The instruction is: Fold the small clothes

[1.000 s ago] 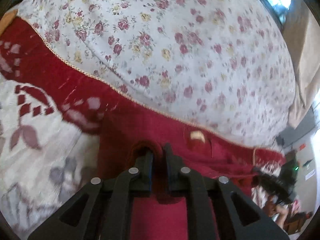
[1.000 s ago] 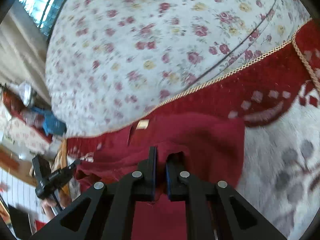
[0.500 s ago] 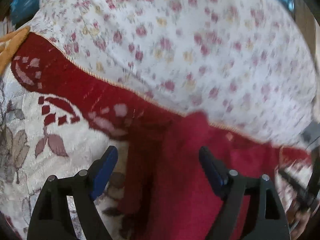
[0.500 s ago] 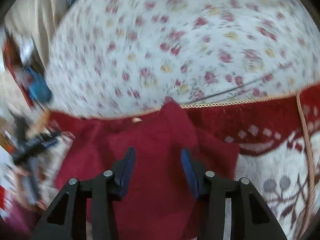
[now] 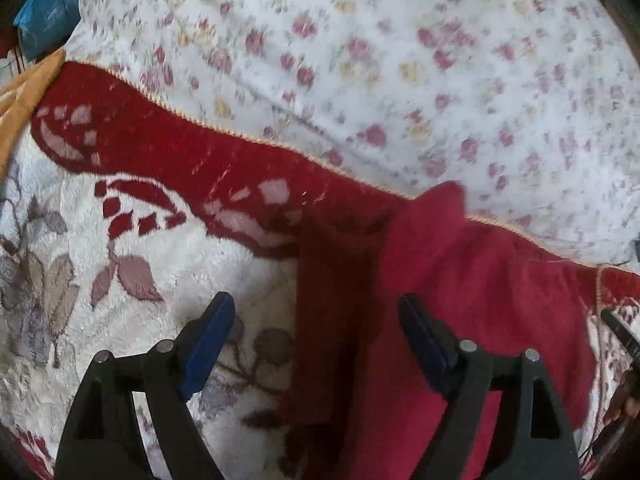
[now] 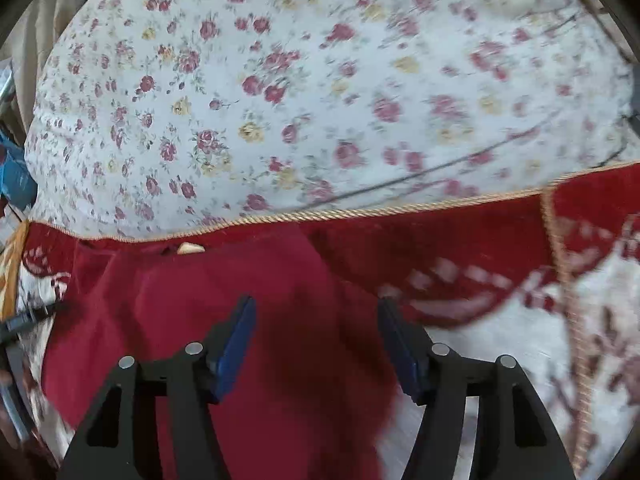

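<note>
A small dark red garment [image 5: 460, 292] lies flat on a red-and-cream blanket [image 5: 120, 240], its top edge near the blanket's gold cord trim. My left gripper [image 5: 316, 308] hangs open above the garment's left edge, blue pads wide apart and touching nothing. In the right wrist view the same red garment [image 6: 200, 312] shows a pale neck label [image 6: 190, 248] at its top. My right gripper [image 6: 316, 312] is over the garment's right edge with its jaws still opening; cloth lies below them, not pinched.
A white floral bedsheet [image 6: 300, 92] covers the bed beyond the cord trim [image 6: 360, 212]. An orange cloth [image 5: 24, 92] and a blue bag [image 5: 44, 20] sit at the far left. The other gripper [image 5: 624, 336] shows at the right edge.
Both grippers were shut on folds of the red garment; they have let go and opened. The garment now lies flat beneath them, and both views have tilted a little.
</note>
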Demonstrator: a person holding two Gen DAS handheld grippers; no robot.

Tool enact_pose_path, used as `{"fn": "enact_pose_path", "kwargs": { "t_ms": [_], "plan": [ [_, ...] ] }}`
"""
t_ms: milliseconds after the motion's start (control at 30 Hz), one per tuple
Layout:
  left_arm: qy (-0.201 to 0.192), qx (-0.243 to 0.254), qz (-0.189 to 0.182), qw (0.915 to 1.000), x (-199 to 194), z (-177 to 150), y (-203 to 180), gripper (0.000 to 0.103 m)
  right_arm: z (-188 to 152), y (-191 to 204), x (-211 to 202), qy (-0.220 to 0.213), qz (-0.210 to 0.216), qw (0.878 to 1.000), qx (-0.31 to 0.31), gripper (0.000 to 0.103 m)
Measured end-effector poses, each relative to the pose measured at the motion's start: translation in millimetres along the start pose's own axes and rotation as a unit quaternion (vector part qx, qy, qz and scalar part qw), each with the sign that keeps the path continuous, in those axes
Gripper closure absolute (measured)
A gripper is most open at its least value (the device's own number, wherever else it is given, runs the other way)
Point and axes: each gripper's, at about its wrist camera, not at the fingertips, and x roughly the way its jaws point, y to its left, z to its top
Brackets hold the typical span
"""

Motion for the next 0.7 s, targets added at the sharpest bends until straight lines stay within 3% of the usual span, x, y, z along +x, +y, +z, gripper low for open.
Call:
{"fn": "enact_pose_path", "kwargs": {
  "t_ms": [100, 133, 167, 200, 300, 333, 367, 400, 433, 467, 533, 600, 667, 700],
  "plan": [
    [-0.005, -0.004, -0.015, 0.9999, -13.5, -5.0, -3.9, 0.020, -21.2, 2.9, 1.0, 0.026, 0.006, 0.999, -0.023, 0.035],
    [-0.005, -0.003, -0.017, 0.9998, -18.0, -9.1, -4.4, 0.020, -27.3, 7.9, 8.0, 0.036, -0.003, 0.999, -0.031, 0.042],
    [-0.005, -0.002, -0.019, 0.9998, -22.7, -12.9, -4.6, 0.020, -32.7, 12.0, 17.9, 0.051, -0.015, 0.998, -0.039, 0.073],
    [-0.004, -0.002, -0.022, 0.9998, -26.6, -17.3, -4.6, 0.020, -35.2, 14.8, 24.6, 0.057, -0.013, 0.997, -0.040, 0.090],
    [0.008, -0.006, -0.024, 0.9997, -39.9, -36.0, -1.8, 0.020, -34.2, 11.7, 16.6, 0.038, -0.023, 0.998, -0.046, 0.092],
    [0.010, -0.008, -0.023, 0.9996, -41.9, -40.5, -0.6, 0.020, -32.7, 9.7, 14.8, 0.032, -0.036, 0.998, -0.046, 0.102],
    [0.013, -0.010, -0.023, 0.9996, -45.0, -45.7, 0.5, 0.020, -31.7, 4.3, 17.6, 0.033, -0.085, 0.995, -0.044, 0.103],
    [0.016, -0.012, -0.022, 0.9996, -47.9, -51.6, 2.4, 0.020, -31.0, 0.6, 20.3, 0.039, -0.103, 0.993, -0.043, 0.103],
    [0.017, -0.013, -0.022, 0.9995, -47.4, -54.9, 4.6, 0.020, -31.4, -4.3, 20.8, 0.048, -0.087, 0.995, -0.032, 0.102],
    [0.017, -0.016, -0.023, 0.9995, -47.4, -59.1, 6.9, 0.020, -30.2, -5.0, 13.9, 0.043, -0.045, 0.998, -0.011, 0.102],
    [0.029, -0.020, -0.021, 0.9992, -42.6, -66.8, 11.0, 0.020, -22.9, 9.1, -0.7, 0.015, -0.006, 1.000, -0.005, 0.099],
    [0.046, -0.017, -0.027, 0.9984, -35.8, -68.8, 10.5, 0.020, -11.9, 43.1, -4.6, 0.007, 0.015, 0.999, -0.038, 0.085],
    [0.047, -0.009, -0.025, 0.9985, -32.4, -68.7, 7.7, 0.020, -0.3, 86.8, 2.9, 0.013, 0.069, 0.996, -0.063, 0.054],
    [0.047, -0.003, -0.021, 0.9987, -31.3, -68.4, 5.9, 0.020, 3.3, 110.1, 9.8, 0.020, 0.100, 0.992, -0.071, 0.053]
  ]
}}
